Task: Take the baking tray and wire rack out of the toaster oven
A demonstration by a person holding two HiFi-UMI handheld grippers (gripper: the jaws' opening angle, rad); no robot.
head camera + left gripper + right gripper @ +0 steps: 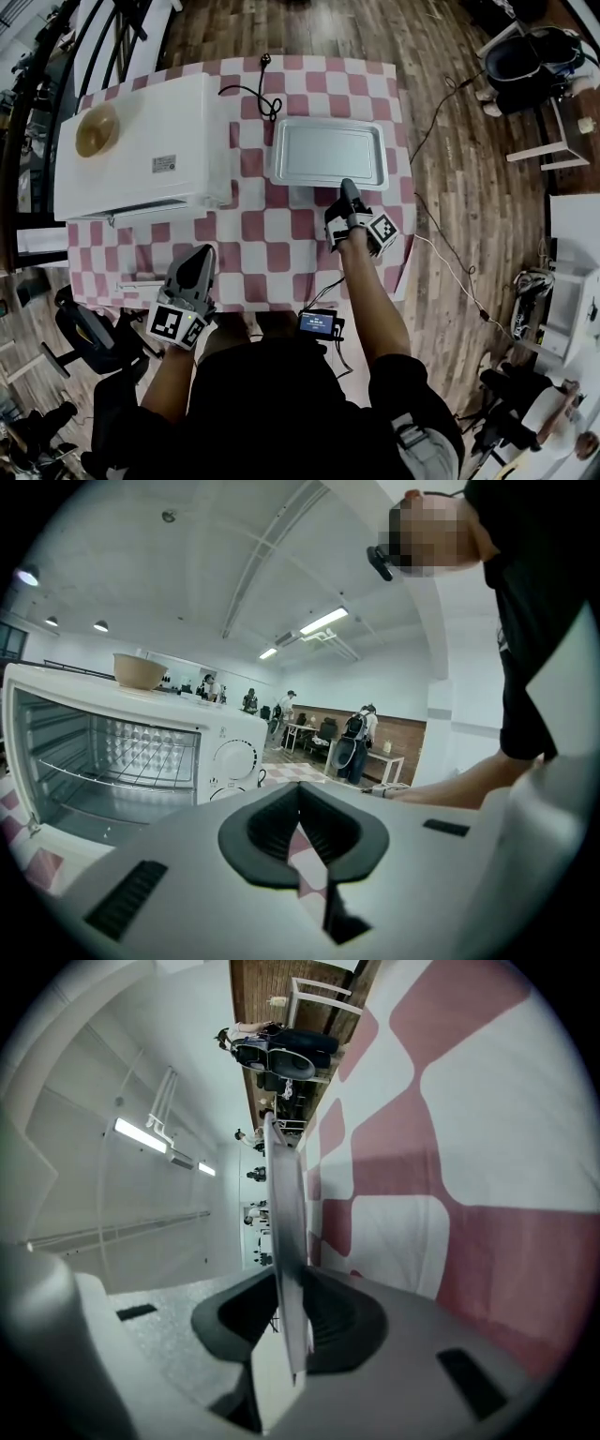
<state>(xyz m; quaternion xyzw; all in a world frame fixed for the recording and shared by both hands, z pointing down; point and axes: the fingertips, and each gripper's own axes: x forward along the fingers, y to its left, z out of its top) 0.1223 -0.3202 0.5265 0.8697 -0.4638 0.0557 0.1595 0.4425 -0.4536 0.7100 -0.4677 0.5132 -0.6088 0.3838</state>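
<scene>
Far left on the bench (281,253) is the toaster oven (141,141), door open, with a bowl (97,129) parked on its roof. The wire rack (103,778) sits inside on its rails, so that's 1 of the 2 things not out yet. The left hand-held gripper (200,255) hovers off the oven's front, near the bench's front edge, jaws pinched together on nothing.

Over to the right, the baking tray (328,152) is out of the oven, flat over the checked cloth and clear of the oven's side. The right hand-held gripper (349,185) is clenched on the middle of its near rim. Honestly can't tell if the base is fully down on the cloth or just above it.

I'd read this as the put-down of the tray. To do it well:
- Keep the tray level and lower it until the whole base rests.
- Only then let go, and back straight off so a jaw doesn't drag the rim.
- Mind the power cord (258,94) just past the tray's far left corner, and don't shove the tray onto it.

For the rack, I'd go in level, pinch the front wire near its middle, and pull straight along the rails so it doesn't twist and jam.
</scene>
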